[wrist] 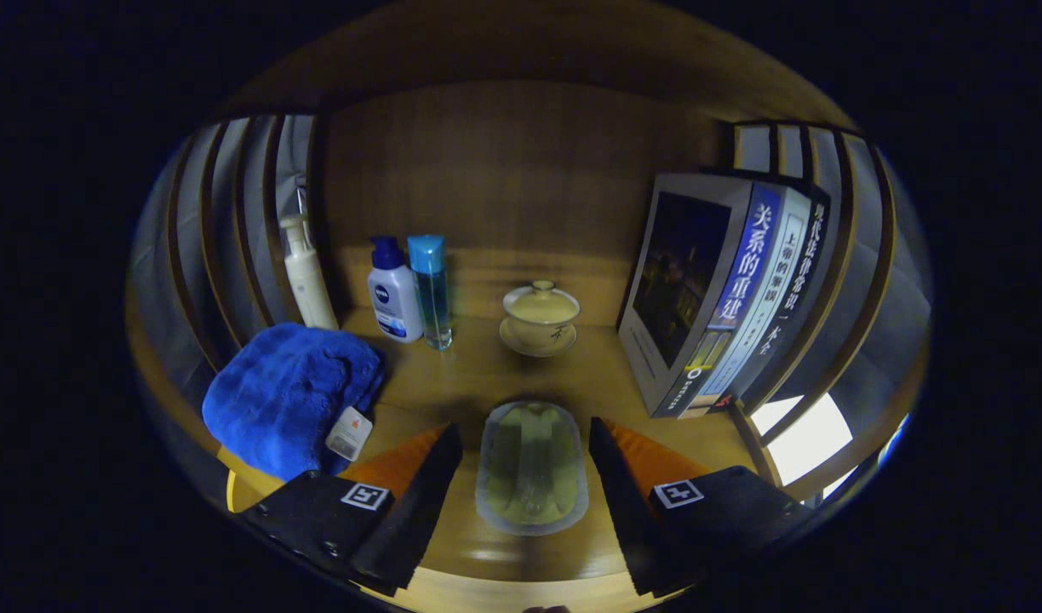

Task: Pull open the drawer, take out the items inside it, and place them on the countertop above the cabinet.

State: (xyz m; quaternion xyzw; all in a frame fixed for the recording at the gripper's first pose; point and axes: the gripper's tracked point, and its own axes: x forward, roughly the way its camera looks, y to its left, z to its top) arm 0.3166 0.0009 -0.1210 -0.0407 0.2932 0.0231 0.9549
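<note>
Wooden countertop (487,375) in a panelled recess; three books (725,298) lean at the right and a blue towel (287,396) lies bunched at the left. At the back stand three bottles (395,294) and, right of them, a lidded cup (540,319) on its saucer. The gripper (525,464) is open, its fingers apart on either side of a clear packet (531,466) that rests on the countertop, touching neither.

The blue towel (287,396) covers the foot of the white pump bottle (306,277), the nearest book (687,294) hides most of the books behind it, and the gripper (525,464) fingers' bases are cut off below.
</note>
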